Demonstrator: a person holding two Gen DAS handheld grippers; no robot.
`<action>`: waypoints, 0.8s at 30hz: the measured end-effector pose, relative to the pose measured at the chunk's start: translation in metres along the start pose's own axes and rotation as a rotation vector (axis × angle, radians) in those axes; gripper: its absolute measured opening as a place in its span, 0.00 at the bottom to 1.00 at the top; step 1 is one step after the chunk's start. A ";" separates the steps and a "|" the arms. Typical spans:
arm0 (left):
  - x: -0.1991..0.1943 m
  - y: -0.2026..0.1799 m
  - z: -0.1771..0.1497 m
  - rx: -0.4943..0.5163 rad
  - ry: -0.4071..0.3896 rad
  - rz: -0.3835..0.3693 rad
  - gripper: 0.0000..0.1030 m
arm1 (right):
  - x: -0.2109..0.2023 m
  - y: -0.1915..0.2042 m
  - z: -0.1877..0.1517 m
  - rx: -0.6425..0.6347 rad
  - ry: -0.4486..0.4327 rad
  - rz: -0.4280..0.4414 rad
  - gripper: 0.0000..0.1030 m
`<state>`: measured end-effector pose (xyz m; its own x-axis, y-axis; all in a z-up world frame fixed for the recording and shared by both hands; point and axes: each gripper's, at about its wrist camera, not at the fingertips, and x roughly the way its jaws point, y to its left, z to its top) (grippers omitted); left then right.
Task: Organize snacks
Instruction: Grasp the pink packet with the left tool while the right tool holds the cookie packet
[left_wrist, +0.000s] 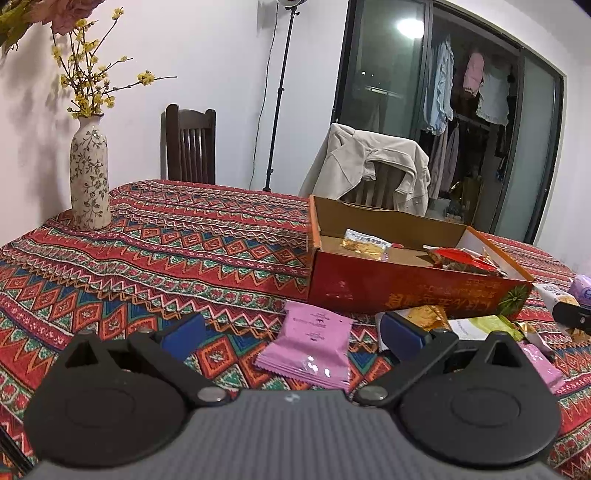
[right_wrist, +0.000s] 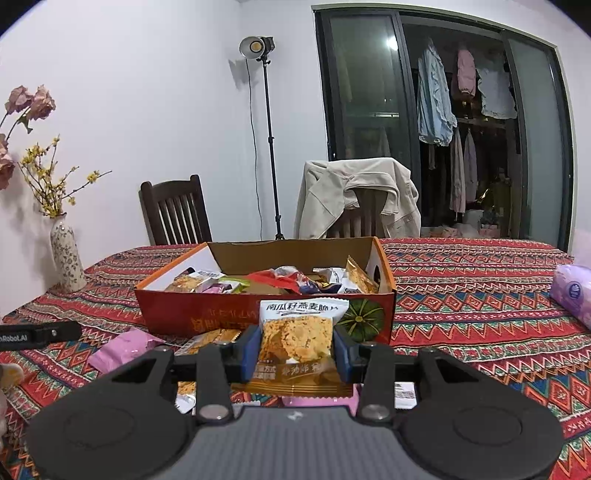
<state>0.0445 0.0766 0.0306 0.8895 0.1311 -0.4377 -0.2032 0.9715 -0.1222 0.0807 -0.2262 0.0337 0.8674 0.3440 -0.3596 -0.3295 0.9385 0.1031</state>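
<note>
An open red cardboard box (right_wrist: 221, 317) (left_wrist: 369, 291) stands on the patterned tablecloth and holds several snack packets. My right gripper (right_wrist: 297, 350) is shut on a white and gold oat crisp packet (right_wrist: 299, 339), held upright above the cloth just before the box's near wall. My left gripper (left_wrist: 291, 332) is open over the cloth, its blue pads wide apart. A pink snack packet (left_wrist: 308, 350) lies flat between them, untouched. More loose packets (left_wrist: 480, 326) lie by the box's near right corner. Part of the right gripper (left_wrist: 572, 315) shows at the left wrist view's right edge.
A floral vase (left_wrist: 89, 177) (right_wrist: 66, 258) with yellow twigs stands at the table's far left. A purple tissue pack (right_wrist: 572, 295) lies to the right. Two chairs, one draped with a beige jacket (right_wrist: 354, 195), stand behind the table, and a light stand (right_wrist: 271, 147) is beyond.
</note>
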 end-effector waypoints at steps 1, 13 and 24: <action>0.001 0.001 0.001 0.001 -0.001 0.001 1.00 | 0.003 0.000 0.000 0.002 0.000 0.001 0.39; 0.038 0.006 0.009 0.034 0.093 0.020 1.00 | 0.033 -0.011 -0.015 0.064 0.009 0.020 0.39; 0.082 -0.025 0.004 0.140 0.202 0.039 1.00 | 0.033 -0.015 -0.018 0.087 0.000 0.020 0.39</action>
<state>0.1242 0.0639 0.0012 0.7792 0.1408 -0.6107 -0.1647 0.9862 0.0171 0.1072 -0.2291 0.0033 0.8610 0.3628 -0.3566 -0.3133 0.9304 0.1901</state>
